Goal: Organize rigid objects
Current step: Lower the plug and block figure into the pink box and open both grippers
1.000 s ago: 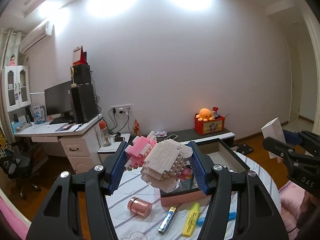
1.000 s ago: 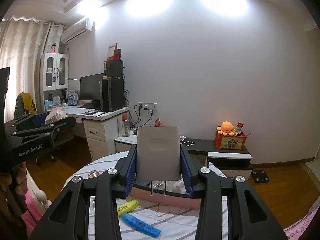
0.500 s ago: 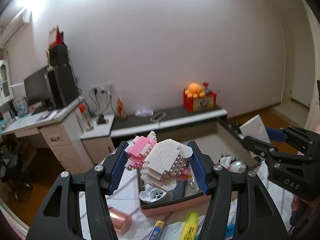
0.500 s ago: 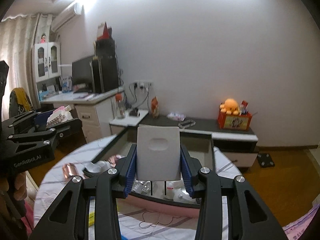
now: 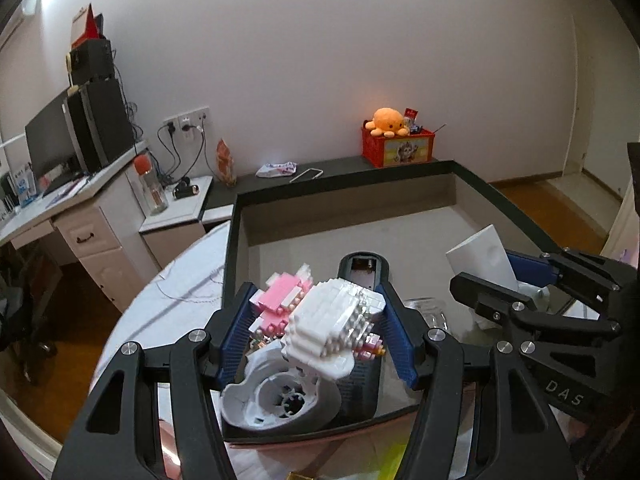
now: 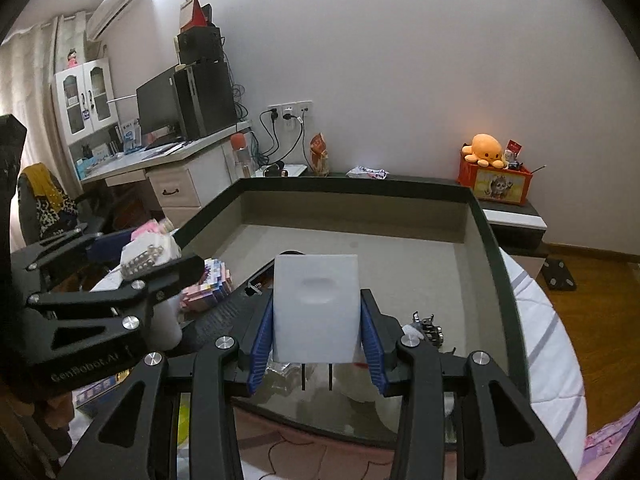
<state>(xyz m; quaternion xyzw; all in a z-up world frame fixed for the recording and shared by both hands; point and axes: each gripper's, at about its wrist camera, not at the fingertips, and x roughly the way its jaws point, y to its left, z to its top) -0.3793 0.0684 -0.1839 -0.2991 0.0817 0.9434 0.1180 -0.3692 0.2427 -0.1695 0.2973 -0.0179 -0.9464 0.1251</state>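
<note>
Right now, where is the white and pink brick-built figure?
In the left wrist view the white and pink brick-built figure sits between the left gripper pads, whose jaws are opening, above the white plastic reel in the dark-rimmed box.

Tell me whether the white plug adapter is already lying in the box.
Not yet. The white plug adapter is upright, clamped in the right gripper above the box, prongs pointing down.

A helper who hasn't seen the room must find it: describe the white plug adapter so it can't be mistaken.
Start at the big dark-rimmed storage box on the round table. Above its near edge, the right gripper clamps the white plug adapter between blue pads. Unlike the studded pink-and-white brick figure in the left gripper, whose jaws are opening, it is a smooth plain block with two metal prongs underneath.
</note>
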